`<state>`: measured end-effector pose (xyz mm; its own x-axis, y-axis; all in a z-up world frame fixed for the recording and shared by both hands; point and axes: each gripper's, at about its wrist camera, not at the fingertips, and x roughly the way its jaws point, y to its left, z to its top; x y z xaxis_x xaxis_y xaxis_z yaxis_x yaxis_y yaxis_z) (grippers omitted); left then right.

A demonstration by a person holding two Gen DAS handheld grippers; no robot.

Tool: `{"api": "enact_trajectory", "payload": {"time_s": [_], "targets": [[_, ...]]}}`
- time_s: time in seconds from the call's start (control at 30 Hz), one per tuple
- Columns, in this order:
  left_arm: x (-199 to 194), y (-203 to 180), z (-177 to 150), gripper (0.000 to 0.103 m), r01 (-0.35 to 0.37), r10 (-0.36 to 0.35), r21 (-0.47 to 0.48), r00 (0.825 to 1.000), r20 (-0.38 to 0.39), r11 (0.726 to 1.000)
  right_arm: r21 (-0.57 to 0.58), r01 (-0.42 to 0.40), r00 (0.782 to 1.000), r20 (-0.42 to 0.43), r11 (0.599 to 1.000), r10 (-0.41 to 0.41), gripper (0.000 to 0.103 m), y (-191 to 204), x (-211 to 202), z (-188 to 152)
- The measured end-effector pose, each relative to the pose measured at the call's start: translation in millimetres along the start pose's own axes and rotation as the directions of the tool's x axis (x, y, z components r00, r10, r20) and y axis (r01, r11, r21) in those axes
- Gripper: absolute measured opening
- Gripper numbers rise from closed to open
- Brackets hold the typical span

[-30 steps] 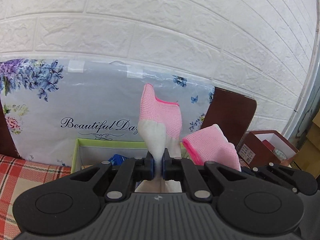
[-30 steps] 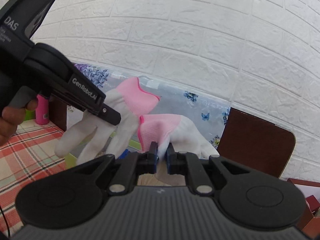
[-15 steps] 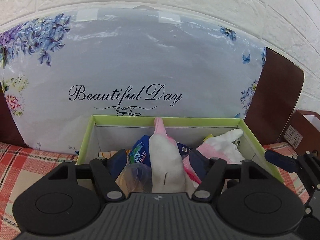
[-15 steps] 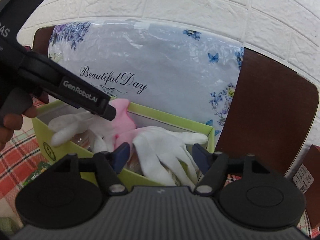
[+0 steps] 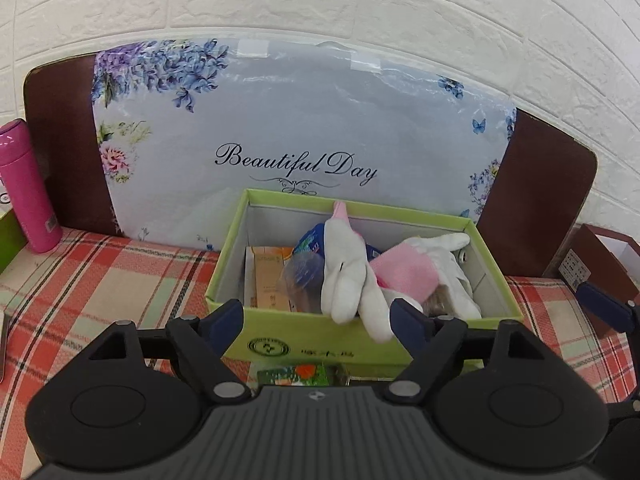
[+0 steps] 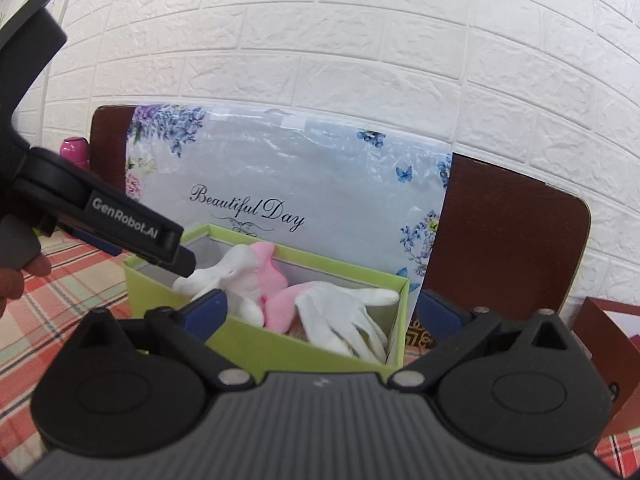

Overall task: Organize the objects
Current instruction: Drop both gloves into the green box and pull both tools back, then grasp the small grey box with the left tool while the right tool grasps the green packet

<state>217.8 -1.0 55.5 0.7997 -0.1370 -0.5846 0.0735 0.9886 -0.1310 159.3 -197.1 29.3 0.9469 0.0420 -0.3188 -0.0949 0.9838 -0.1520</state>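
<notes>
Plainly soft and light, the two white gloves (image 5: 352, 276) with pink cuffs lie limp in the green box (image 5: 312, 344) on the table (image 5: 100, 280), best pinched at a cuff, while left tool (image 5: 318, 316) and right tool (image 6: 322, 312) are both opening, nothing between them.

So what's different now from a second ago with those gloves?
Both gloves were let go: the left gripper and right gripper came down, their jaws opening, and the gloves now lie in the green box. The box stayed put.
</notes>
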Motion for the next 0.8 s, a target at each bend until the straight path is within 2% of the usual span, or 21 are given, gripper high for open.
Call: {"api": "enact_trajectory", "payload": {"time_s": [0.37,0.8], "targets": [[-39.6,-3.3,-44.7,0.085,-0.011,0.011,0.011,0.999,-0.036,1.000,0.067,-0.017,0.999,-0.047,0.998,0.020,0.103,16.0,-61.6,-20.8],[-53.0,20.8,-86.7,0.085,-0.041,0.038,-0.023,0.994,-0.098,0.999,0.146,-0.016,0.992,-0.125,0.989,0.035,0.103,27.2,-90.8,-55.7]]}}
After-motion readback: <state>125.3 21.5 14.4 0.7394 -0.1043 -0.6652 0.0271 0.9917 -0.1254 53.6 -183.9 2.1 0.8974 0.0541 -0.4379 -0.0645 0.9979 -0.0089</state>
